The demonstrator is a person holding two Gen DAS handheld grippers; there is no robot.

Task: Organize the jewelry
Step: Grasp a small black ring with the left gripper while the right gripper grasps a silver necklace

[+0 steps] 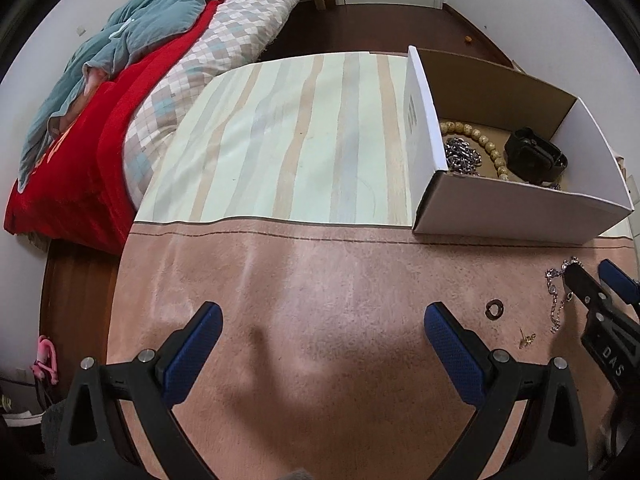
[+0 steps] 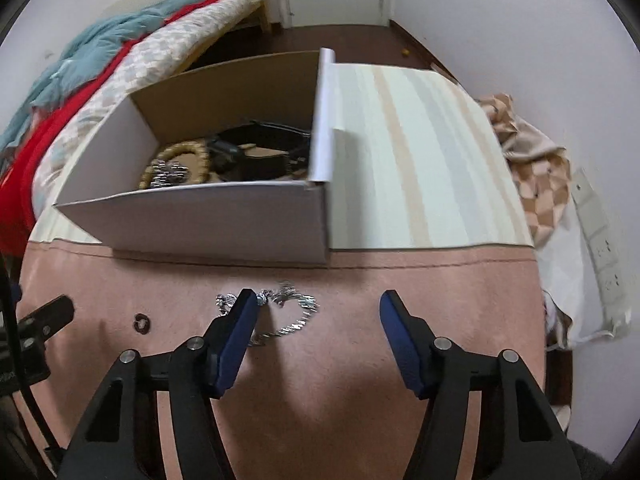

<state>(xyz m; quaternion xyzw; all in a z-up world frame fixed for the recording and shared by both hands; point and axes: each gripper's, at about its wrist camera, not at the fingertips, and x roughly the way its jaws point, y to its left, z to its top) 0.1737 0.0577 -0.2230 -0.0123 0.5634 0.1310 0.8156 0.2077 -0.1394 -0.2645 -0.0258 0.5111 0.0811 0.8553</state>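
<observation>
Two grippers work over a counter [image 1: 320,280] covered by a pink cloth near the camera and a striped pale cloth farther away. The left gripper [image 1: 322,336] has its blue-padded fingers spread wide, and nothing is between them; it hangs above a bare part of the pink cloth. The right gripper [image 2: 318,322] is spread wide as well and is low over a silver chain bracelet [image 2: 294,314], which lies loose on the pink cloth in a curled loop. Its left finger [image 2: 240,328] covers one end of the chain, but whether it touches the chain I cannot tell; the other finger is well apart from it. To the left of the bracelet, on the same cloth, lies a small dark ring [image 1: 494,309], and near it a tiny gold earring [image 1: 527,341]. Behind these things stands an open white cardboard box [image 1: 516,210], brown inside, which sits across the line where the two cloths meet. Inside the box are a string of beige wooden beads [image 1: 486,142], a heavy silver chain [image 1: 462,156] and a black watch [image 1: 534,156]; the beads and the chain lie close together. On the left of the counter there is a bed [image 1: 192,64] with a red blanket, a checked cover and a grey-blue quilt.
</observation>
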